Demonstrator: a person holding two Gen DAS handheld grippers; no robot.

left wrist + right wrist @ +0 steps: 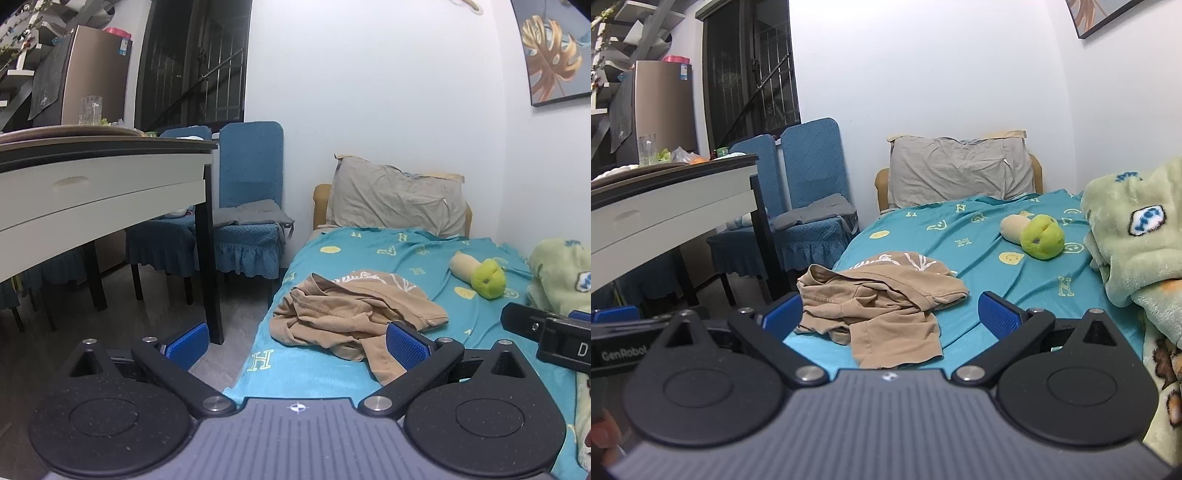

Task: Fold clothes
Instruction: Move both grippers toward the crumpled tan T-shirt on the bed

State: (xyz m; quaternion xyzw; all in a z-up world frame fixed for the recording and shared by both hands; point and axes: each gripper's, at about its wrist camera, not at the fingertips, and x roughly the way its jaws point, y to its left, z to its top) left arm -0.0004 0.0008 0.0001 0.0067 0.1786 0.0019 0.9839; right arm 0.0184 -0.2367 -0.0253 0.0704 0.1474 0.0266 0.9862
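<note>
A crumpled tan garment [354, 314] lies on the teal bedsheet [461, 314], well short of the grey pillow [399, 199]. The left gripper [297, 341] and right gripper [892, 314], fingers spread wide and empty, hover just short of the garment.

Shirt [879, 295]: tan, white print. Sheet [997, 280]: teal, yellow smileys and letters. Pillow [953, 170]: grey. Plush [1039, 238]: green head, cream body. Blanket [1134, 236]: pale green. Chairs [812, 184]: blue. Pads [999, 319]: blue.

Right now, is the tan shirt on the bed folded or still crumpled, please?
Crumpled: the tan shirt lies bunched in an uneven heap on the bed.
</note>
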